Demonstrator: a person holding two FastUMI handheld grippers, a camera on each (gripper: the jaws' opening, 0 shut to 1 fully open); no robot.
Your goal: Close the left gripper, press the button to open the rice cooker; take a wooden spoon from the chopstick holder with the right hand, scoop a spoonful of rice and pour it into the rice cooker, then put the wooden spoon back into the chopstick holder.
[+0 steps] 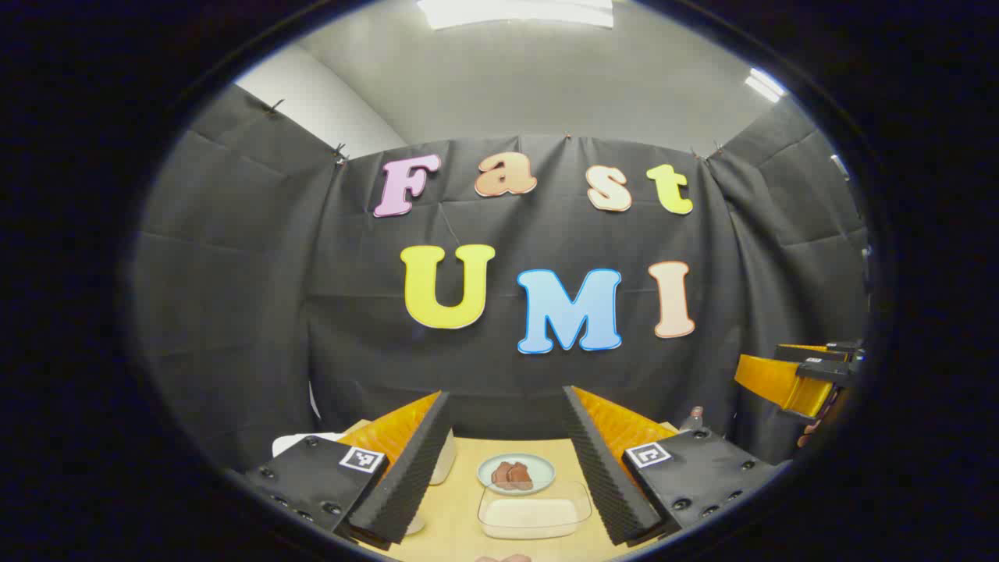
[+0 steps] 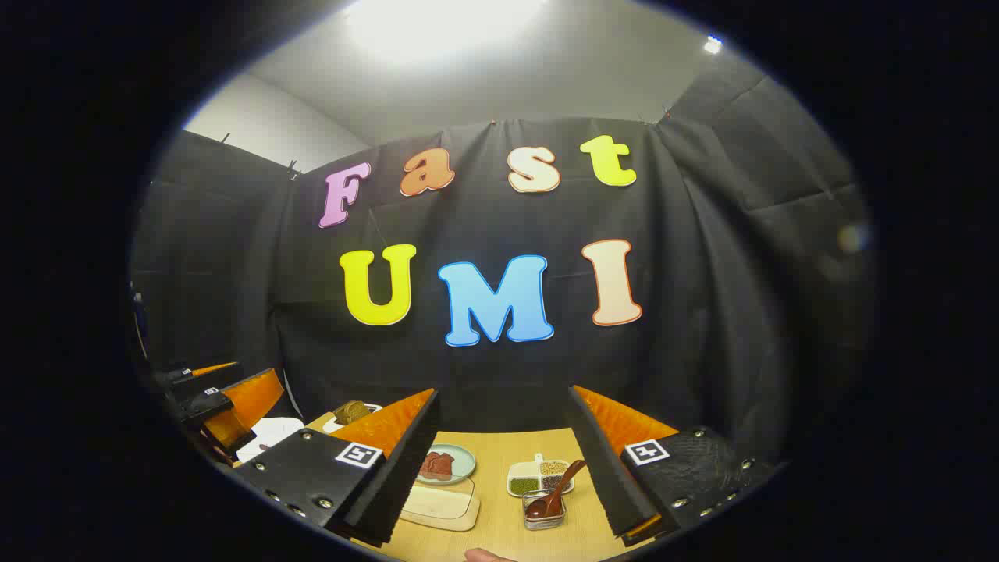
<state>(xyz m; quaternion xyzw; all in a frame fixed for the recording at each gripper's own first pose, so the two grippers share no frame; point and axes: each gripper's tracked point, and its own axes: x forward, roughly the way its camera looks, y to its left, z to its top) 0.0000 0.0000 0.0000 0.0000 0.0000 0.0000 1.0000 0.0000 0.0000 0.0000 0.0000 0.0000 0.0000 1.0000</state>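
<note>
The left gripper [image 1: 506, 468] hangs spread wide above the table [image 1: 460, 507]. The rice cooker [image 1: 445, 457] (a white sliver behind its left finger) lies ahead and left of the clear rice container [image 1: 535, 511], nearer this gripper.

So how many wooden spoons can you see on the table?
1. The wooden spoon stands in the small chopstick holder on the table, just in front of the divided dish of grains. Others could be hidden behind the right gripper's fingers.
</note>
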